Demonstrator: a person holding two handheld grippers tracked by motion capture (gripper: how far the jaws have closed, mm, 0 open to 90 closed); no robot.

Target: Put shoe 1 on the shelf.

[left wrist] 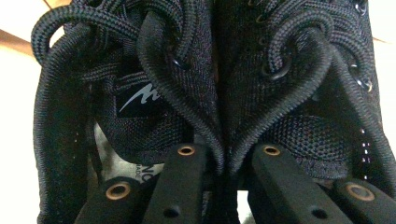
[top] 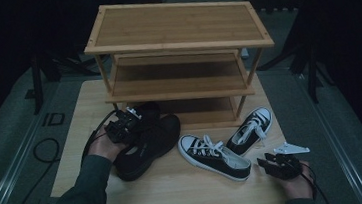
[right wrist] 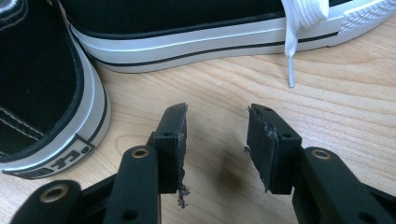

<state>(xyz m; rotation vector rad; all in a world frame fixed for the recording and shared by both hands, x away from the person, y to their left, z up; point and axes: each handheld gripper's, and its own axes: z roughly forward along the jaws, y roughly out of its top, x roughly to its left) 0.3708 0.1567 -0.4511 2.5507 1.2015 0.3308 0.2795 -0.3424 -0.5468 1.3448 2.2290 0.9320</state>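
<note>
- Currently left gripper [left wrist: 223, 163] pinches both black mesh shoes [top: 145, 138] by touching collars; grip should stay firm, lift level toward bamboo rack [top: 179, 57].
- Right gripper [right wrist: 217, 135] idle, jaws wide, near canvas sneakers [top: 214, 155].

Left gripper [left wrist: 224, 161] jaws pinching two black mesh shoes [left wrist: 205, 93] together, laces looped above

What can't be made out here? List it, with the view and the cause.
- Left gripper, high view: its jaw tips are buried in the black shoes.
- Insole print, left gripper view: cut off by a jaw, unreadable.
- Heel label of a sneaker, right gripper view: too skewed to read.
- Bottom shelf, high view: mostly hidden under the middle shelf, in shadow.
</note>
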